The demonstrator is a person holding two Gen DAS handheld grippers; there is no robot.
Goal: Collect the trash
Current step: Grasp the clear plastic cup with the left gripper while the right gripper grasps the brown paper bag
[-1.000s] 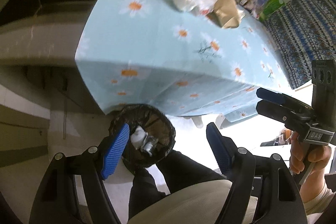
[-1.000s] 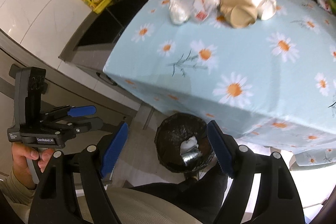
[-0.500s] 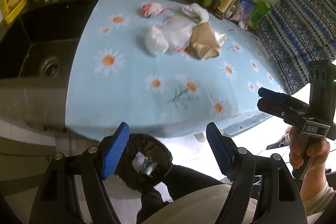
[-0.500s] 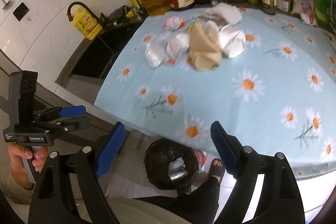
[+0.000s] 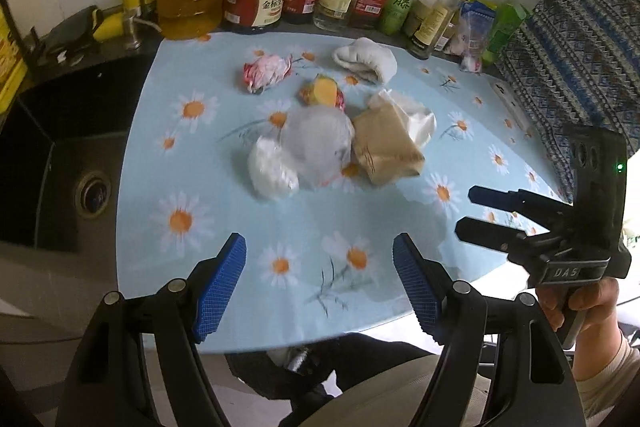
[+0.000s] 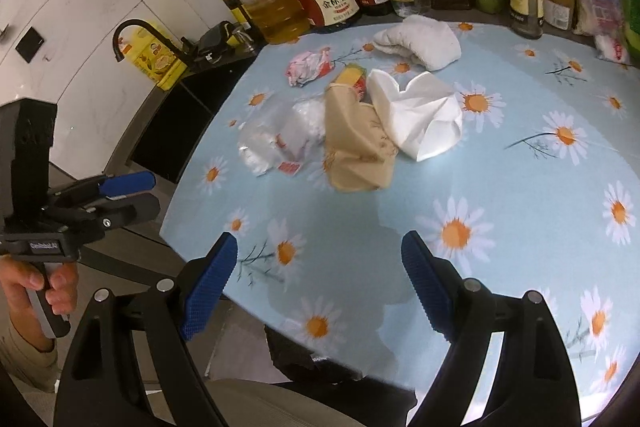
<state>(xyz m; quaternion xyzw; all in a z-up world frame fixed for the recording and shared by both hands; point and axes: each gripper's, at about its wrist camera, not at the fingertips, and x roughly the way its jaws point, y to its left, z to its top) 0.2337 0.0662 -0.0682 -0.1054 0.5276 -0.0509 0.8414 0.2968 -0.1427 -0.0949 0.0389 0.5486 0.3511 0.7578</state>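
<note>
The black trash bin (image 5: 276, 375) lies mostly hidden beneath the table (image 5: 224, 195) edge, contents indiscernible; the clear plastic bag (image 5: 316, 143) beside it appears motion-blurred.

Six crumpled trash pieces (image 5: 316, 143); one folded white cloth (image 5: 366, 60); two empty claws (image 5: 320, 285).

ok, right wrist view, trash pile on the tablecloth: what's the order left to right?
Clear plastic bag → brown paper bag → white paper bag. The crumpled red-and-white wrapper and folded white cloth lie farther back, so they are left out of the order.
</note>
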